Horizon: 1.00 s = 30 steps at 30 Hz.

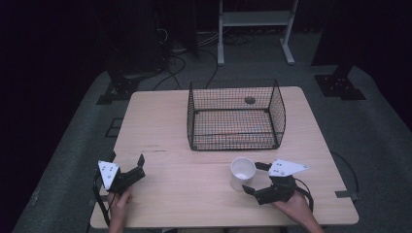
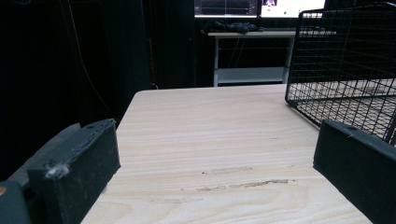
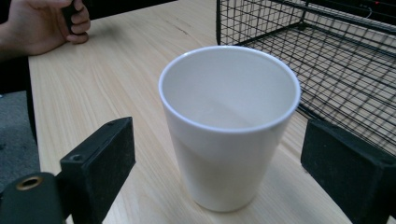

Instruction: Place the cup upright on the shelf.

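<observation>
A white cup (image 1: 242, 171) stands upright and empty on the wooden table (image 1: 160, 131), in front of the black wire basket (image 1: 235, 115). My right gripper (image 1: 252, 177) is open at the cup's right side. In the right gripper view the cup (image 3: 229, 93) stands between the two black jaws of my right gripper (image 3: 224, 161), with a gap on each side. My left gripper (image 1: 140, 169) rests open near the front left corner. Bare tabletop lies between the jaws of the left gripper (image 2: 210, 158).
The basket (image 2: 345, 60) is open-topped and sits at the table's middle back; a small dark round mark (image 1: 249, 100) shows through its mesh. The person's left hand (image 3: 42, 21) shows in the right gripper view. A white metal stand (image 1: 255, 29) is on the floor behind.
</observation>
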Each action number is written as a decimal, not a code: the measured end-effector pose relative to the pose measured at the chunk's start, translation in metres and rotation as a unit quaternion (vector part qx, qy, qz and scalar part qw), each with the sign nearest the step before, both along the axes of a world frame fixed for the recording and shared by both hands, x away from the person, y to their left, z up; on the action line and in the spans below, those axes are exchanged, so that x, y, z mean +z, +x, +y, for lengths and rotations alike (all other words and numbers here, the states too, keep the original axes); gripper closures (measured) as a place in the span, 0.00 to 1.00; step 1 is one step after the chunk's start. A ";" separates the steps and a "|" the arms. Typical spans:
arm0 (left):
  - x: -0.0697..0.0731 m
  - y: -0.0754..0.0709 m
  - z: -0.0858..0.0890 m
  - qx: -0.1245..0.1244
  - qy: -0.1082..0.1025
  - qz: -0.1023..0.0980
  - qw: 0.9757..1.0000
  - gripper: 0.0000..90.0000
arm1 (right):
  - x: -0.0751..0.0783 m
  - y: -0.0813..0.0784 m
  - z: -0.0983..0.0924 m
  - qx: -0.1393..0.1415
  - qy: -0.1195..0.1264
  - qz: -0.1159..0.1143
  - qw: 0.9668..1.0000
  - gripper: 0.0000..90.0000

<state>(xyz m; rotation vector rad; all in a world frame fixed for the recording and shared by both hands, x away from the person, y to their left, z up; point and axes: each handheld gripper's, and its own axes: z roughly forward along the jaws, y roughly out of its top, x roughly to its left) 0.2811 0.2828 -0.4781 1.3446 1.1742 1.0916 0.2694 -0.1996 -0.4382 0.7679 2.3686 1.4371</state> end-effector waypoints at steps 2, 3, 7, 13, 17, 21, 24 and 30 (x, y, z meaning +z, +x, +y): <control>0.000 0.000 0.000 0.000 0.000 0.000 1.000 0.00 | 0.000 0.001 0.002 -0.001 -0.001 0.000 1.000 0.10; 0.000 0.000 0.000 0.000 -0.001 0.000 1.000 0.00 | -0.001 0.003 0.003 0.000 -0.002 0.001 1.000 0.10; 0.000 0.000 0.000 0.000 -0.001 0.000 1.000 0.00 | -0.003 0.006 0.007 0.001 -0.004 0.003 1.000 0.10; 0.000 0.000 0.000 0.000 -0.001 0.000 1.000 0.00 | -0.003 0.010 0.013 0.001 -0.008 0.002 1.000 0.10; 0.000 0.000 0.000 0.000 -0.001 0.000 1.000 0.00 | -0.003 0.013 0.017 0.002 -0.007 0.002 1.000 0.10; 0.000 0.000 0.000 0.000 -0.002 0.000 1.000 0.00 | -0.004 0.016 0.018 0.003 -0.004 0.006 1.000 0.13; 0.000 0.000 0.001 0.000 -0.002 0.000 1.000 0.00 | -0.005 0.018 0.019 0.000 -0.005 0.006 1.000 0.16; 0.000 0.000 0.001 0.000 -0.002 0.000 1.000 0.00 | -0.004 0.018 0.019 -0.001 -0.009 0.002 1.000 0.22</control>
